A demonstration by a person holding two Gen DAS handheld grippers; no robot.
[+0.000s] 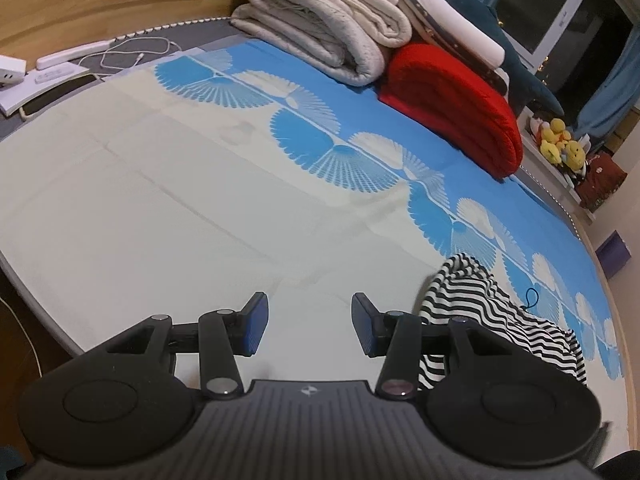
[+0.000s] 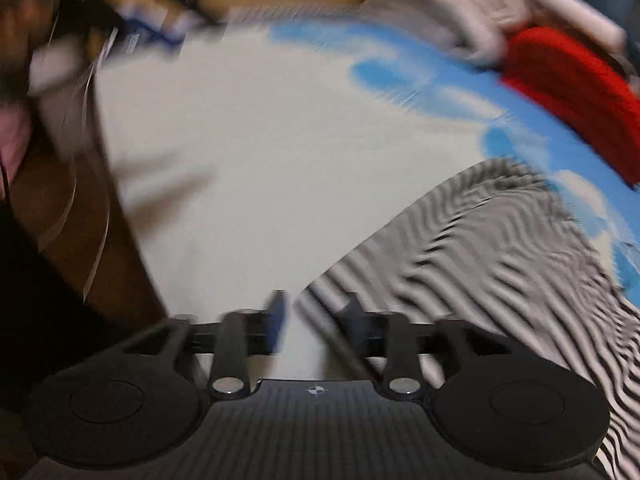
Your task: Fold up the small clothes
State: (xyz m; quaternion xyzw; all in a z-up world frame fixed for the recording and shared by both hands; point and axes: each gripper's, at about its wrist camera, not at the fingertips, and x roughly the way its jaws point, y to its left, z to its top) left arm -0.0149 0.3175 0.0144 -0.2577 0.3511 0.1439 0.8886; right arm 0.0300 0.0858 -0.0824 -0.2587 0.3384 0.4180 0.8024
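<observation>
1. We are looking down at a bed spread with a cream and blue fan-patterned cover. Its wide pale middle is lying bare, which we judge is being kept free as the folding area.
2. Along the bed's far side, a stack of beige blankets and a red folded blanket are sitting pushed out of the way, leaving that space free.
3. We are holding the left tool over the near edge of the bed. Its blue pads are standing apart with only bare cover between them, so it is released and gripping nothing.
4. The striped garment, black and white, is lying crumpled just to the right of the left tool, partly behind its right finger, near the blue border of the cover. We judge it is waiting to be spread flat.
5. The right wrist view is heavily blurred. The right tool has its jaws parted, and the garment's near edge is lying at its right finger and spreading away to the right. We cannot tell whether cloth is pinched.
</observation>
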